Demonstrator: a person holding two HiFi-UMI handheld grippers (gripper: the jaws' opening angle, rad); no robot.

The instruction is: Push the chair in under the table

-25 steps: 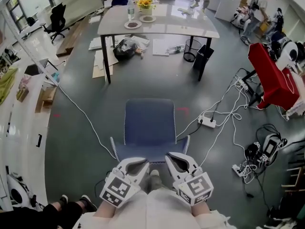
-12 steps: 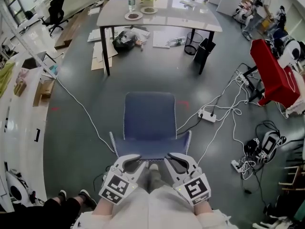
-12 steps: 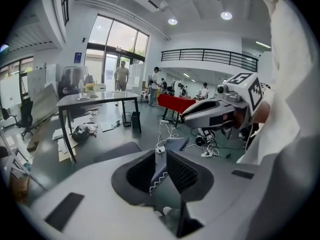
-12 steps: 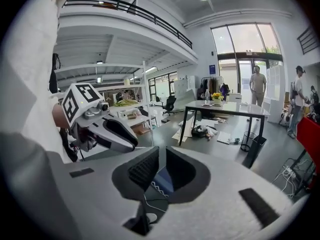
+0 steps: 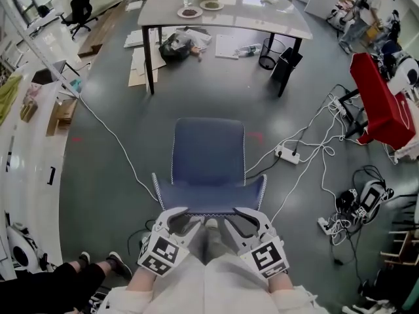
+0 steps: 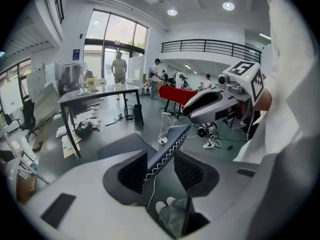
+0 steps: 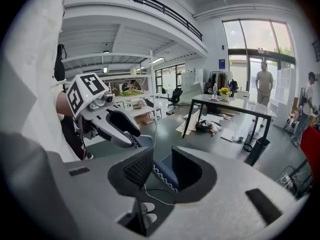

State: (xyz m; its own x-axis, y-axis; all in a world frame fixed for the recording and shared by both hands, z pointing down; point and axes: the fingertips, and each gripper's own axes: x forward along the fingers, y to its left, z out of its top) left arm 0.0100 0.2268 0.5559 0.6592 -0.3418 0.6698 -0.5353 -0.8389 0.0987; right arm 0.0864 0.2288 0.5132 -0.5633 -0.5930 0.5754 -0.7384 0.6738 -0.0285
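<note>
A blue chair (image 5: 208, 152) stands on the grey floor facing a grey table (image 5: 262, 19) a few steps beyond it. The chair's back (image 5: 209, 203) is nearest me. My left gripper (image 5: 180, 216) straddles the left part of the back's top edge (image 6: 167, 146). Its jaws have just been opening, and the stitched edge runs between the pads (image 6: 134, 171) with gaps on both sides. My right gripper (image 5: 245, 214) sits over the right part. Its jaws have also just been opening, and the same edge (image 7: 161, 175) lies between them, closer to the left pad (image 7: 137, 168).
White cables and a power strip (image 5: 287, 154) lie on the floor right of the chair. Further right stands a red piece of furniture (image 5: 380, 103). A black bag (image 5: 173, 48), papers and a wire bin (image 5: 267, 52) sit under the table. People stand beyond it.
Both grippers have come down from just above the chair back onto its top edge. Their jaws were shut and now stand apart around it. The chair has not moved.
</note>
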